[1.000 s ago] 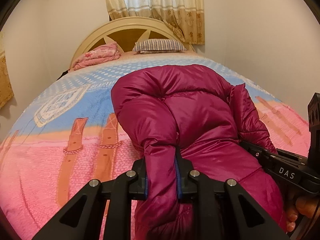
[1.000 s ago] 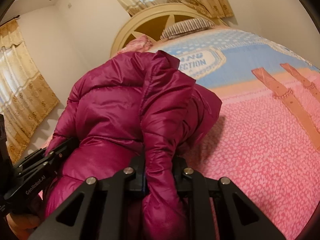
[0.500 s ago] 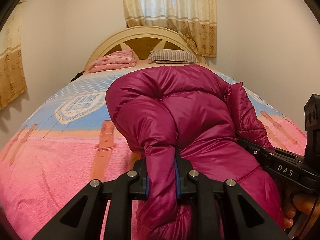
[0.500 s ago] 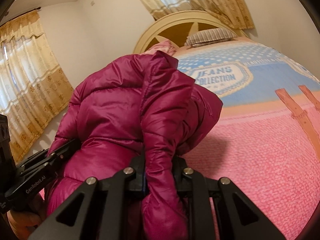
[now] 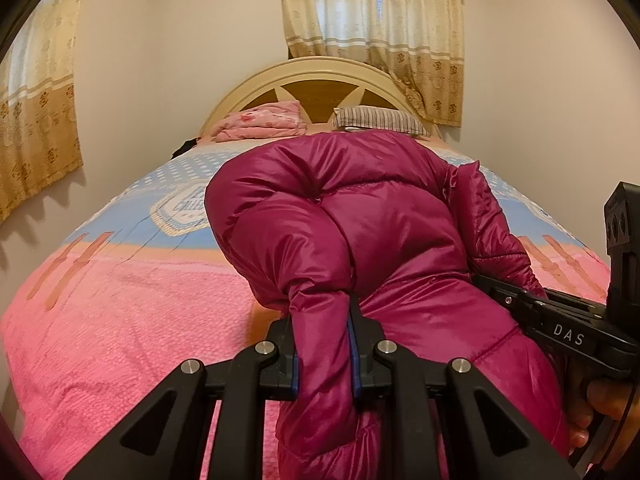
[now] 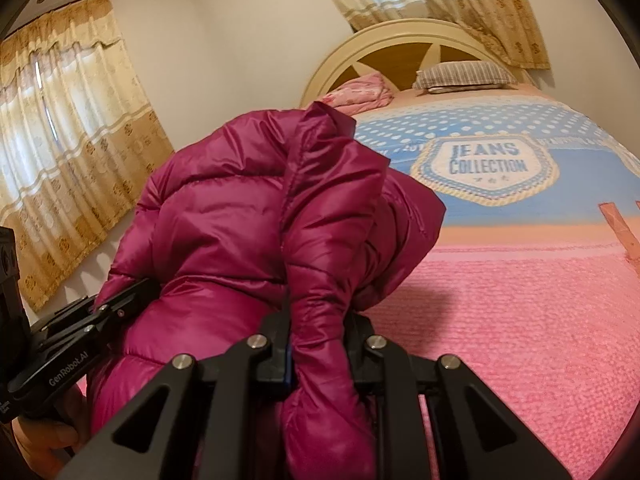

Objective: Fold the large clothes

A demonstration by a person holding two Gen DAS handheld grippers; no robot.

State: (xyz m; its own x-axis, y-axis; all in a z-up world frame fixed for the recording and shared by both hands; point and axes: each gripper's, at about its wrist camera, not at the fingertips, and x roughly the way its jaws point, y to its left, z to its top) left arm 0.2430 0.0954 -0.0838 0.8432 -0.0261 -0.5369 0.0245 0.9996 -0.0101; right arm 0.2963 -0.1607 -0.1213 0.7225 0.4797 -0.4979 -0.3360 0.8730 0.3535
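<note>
Mid-fold, carry phase: magenta puffer jacket (image 5: 360, 216) held up over pink bedspread (image 5: 120, 320), bulk draping forward toward headboard (image 5: 320, 80). Left gripper (image 5: 323, 344) clamped on one pinched edge, right gripper (image 6: 320, 344) clamped on another. Long axis apparently running away toward headboard. Next, presumably: lower forward evenly, lay flat.

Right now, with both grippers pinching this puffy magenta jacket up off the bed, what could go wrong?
1. The left gripper and right gripper each pinch only a narrow bunch of the glossy magenta puffer jacket; that slick fabric may slip out.
2. The jacket hangs bunched between the grippers, so it may land creased on the pink bedspread.
3. A loose sleeve dangles on the right-gripper side and could get trapped underneath.
</note>
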